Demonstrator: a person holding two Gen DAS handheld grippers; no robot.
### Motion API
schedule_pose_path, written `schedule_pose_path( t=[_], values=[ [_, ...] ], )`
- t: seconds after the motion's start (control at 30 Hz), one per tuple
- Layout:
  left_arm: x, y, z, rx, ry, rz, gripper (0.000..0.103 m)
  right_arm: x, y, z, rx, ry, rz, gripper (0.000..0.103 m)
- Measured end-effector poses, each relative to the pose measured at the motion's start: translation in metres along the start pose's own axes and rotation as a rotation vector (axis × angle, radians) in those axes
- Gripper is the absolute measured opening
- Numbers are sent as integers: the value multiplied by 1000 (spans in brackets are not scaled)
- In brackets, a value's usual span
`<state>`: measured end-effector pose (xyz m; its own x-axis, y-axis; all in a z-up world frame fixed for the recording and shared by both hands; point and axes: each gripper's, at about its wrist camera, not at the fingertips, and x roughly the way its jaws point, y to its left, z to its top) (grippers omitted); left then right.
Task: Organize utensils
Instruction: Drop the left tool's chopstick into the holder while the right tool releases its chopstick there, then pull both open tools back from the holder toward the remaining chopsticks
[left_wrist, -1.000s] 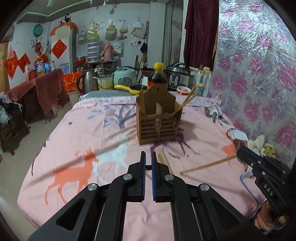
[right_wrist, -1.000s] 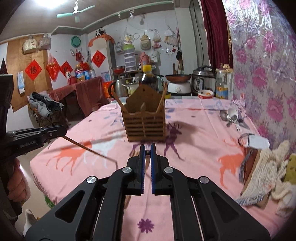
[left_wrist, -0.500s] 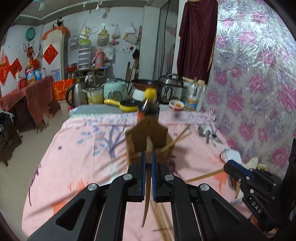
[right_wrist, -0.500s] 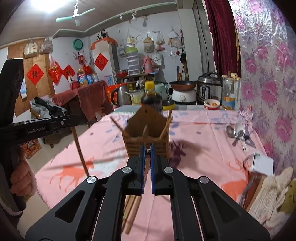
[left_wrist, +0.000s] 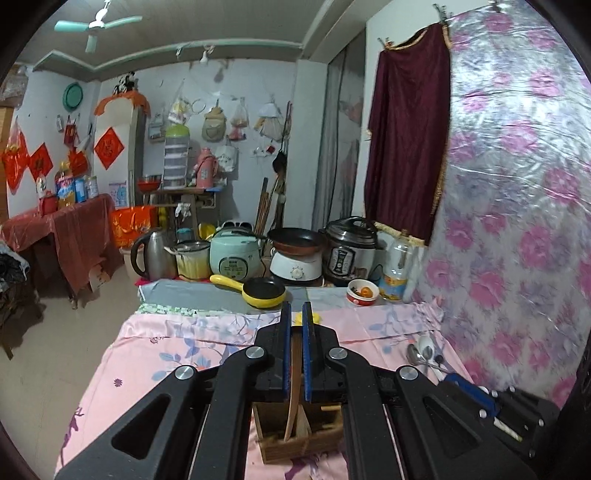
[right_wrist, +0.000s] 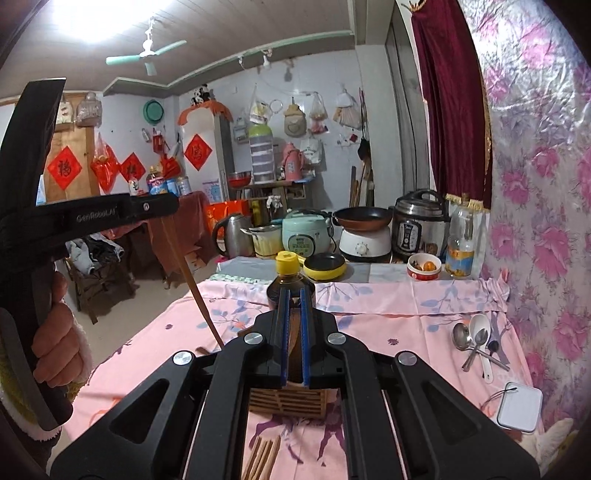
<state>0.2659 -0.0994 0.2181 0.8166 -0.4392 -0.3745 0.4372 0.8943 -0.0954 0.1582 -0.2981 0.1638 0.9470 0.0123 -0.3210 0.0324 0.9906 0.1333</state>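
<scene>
Chopstick (left_wrist: 294, 384) hangs near-vertical, clamped in your left gripper (left_wrist: 294, 356), its tip entering the wooden holder (left_wrist: 299, 439) for a clean drop. Your right gripper (right_wrist: 292, 332) shows jaws nearly together; whether it grips anything, cannot tell.

both tools are black plastic with blue pads (left_wrist: 286, 354) and round silver screws (left_wrist: 254, 352). the left tool (right_wrist: 110, 214) carries white "genrobot.ai" lettering. the hand (right_wrist: 55, 339) has reddish skin and a fluffy cream sleeve.

Chopstick (left_wrist: 294, 384) upright over holder (left_wrist: 301, 441) (wooden)

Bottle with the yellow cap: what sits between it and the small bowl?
A yellow pan, a little farther back than the bottle, left of the bowl. The right wrist view shows it.
</scene>
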Motion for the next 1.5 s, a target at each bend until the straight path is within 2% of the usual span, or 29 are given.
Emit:
schedule_pose_path(
  t=[0.13, 0.23, 0.3, 0.33, 0.4, 0.47, 0.57, 0.8, 1.0, 1.1, 1.13, 1.23, 1.4, 1.5],
  values=[
    [37, 16, -8, -50, 35, 16, 6, 28, -6, -9, 6, 46, -6, 6],
    [59, 33, -26, -97, 56, 6, 8, 51, -10, -18, 13, 100, -5, 8],
    [68, 38, -38, -106, 90, 23, 37, 67, -13, -25, 24, 149, -8, 12],
    [70, 40, -45, -111, 100, 38, 57, 73, -14, -26, 32, 163, -13, 12],
    [66, 42, -54, -98, 99, 59, 59, 74, -18, -29, 60, 169, 2, 12],
    [56, 43, -58, -70, 95, 86, 60, 63, -20, -28, 67, 140, 4, 14],
    [36, 48, -60, -61, 77, 121, 70, 45, -19, -22, 68, 103, -4, 21],
    [-16, 51, -77, -78, 60, 165, 81, -10, -14, -28, 84, 42, -9, 34],
    [-65, 43, -109, -76, 75, 200, 88, -62, -9, -44, 109, -10, -24, 55],
    [-91, 36, -127, -71, 68, 216, 91, -94, -2, -56, 111, -54, -33, 70],
    [-100, 33, -133, -71, 63, 224, 94, -107, 0, -62, 117, -75, -39, 77],
    [-127, 21, -158, -65, 49, 245, 96, -136, 6, -85, 135, -114, -52, 86],
    [-162, 3, -220, -44, 72, 282, 97, -170, 14, -156, 189, -101, -76, 95],
    [-171, -2, -264, -50, 109, 301, 97, -174, 19, -200, 193, -49, -101, 95]
  ],
)
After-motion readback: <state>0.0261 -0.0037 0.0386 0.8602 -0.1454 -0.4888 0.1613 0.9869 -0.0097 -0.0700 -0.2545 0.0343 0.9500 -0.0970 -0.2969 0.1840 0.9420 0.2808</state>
